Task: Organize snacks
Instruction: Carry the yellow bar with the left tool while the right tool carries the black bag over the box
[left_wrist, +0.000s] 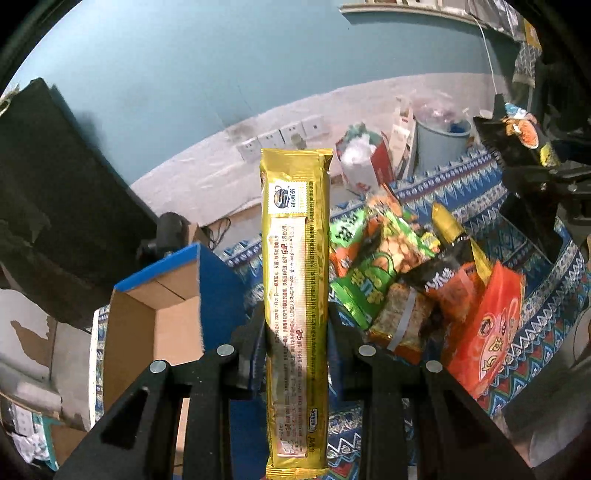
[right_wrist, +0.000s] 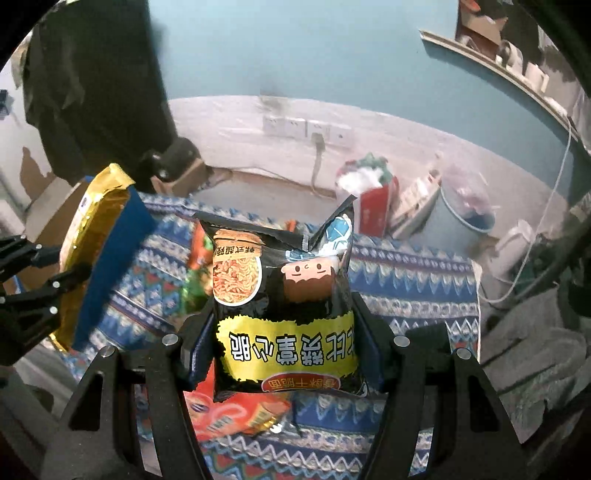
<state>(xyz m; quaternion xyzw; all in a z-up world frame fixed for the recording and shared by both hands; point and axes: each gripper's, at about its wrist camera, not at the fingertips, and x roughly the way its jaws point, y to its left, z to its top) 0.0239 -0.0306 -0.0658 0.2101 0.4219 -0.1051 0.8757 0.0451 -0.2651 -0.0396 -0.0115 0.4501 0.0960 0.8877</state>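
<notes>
My left gripper (left_wrist: 296, 328) is shut on a long gold snack pack (left_wrist: 295, 280) and holds it upright above the table; it also shows in the right wrist view (right_wrist: 88, 254), at the left. My right gripper (right_wrist: 286, 339) is shut on a black and yellow noodle snack bag (right_wrist: 284, 306), lifted above the patterned cloth; it shows at the far right of the left wrist view (left_wrist: 517, 140). A pile of snack bags (left_wrist: 406, 273) lies on the cloth to the right of the gold pack. An open cardboard box with a blue outside (left_wrist: 159, 317) stands at the left.
The table carries a blue patterned cloth (right_wrist: 406, 280). Behind it stand a grey bin (right_wrist: 461, 221), a red bag (right_wrist: 373, 206) and wall sockets (right_wrist: 306, 129). A dark cloth (left_wrist: 55, 206) hangs at the left. An orange snack bag (right_wrist: 229, 413) lies under my right gripper.
</notes>
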